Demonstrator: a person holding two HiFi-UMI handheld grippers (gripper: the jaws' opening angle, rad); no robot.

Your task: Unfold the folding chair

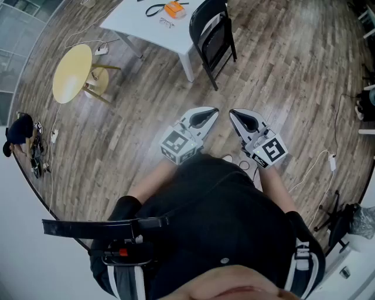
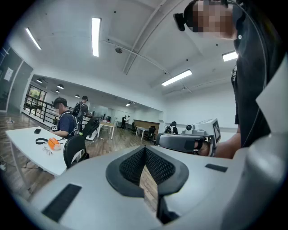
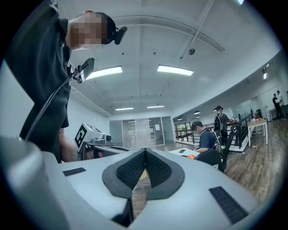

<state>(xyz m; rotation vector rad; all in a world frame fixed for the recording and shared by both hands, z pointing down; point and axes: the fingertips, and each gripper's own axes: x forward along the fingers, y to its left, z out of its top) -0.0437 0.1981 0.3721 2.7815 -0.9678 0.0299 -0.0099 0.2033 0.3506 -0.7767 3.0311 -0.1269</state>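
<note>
black folding chair [image 1: 214, 38] stands folded beside white table [image 1: 136, 22], left tool [image 1: 213, 110] and right tool [image 1: 232, 113] closed, empty.

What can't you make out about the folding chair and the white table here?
- Folding chair: in the left gripper view, its legs are hidden behind the left gripper.
- White table: the head view's top edge cuts off its far part.
- Orange thing on the table: too small to identify in any view.
- Chair hinges: too small in the head view.

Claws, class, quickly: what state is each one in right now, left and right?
Left claw: closed, holding nothing.
Right claw: closed, holding nothing.
</note>
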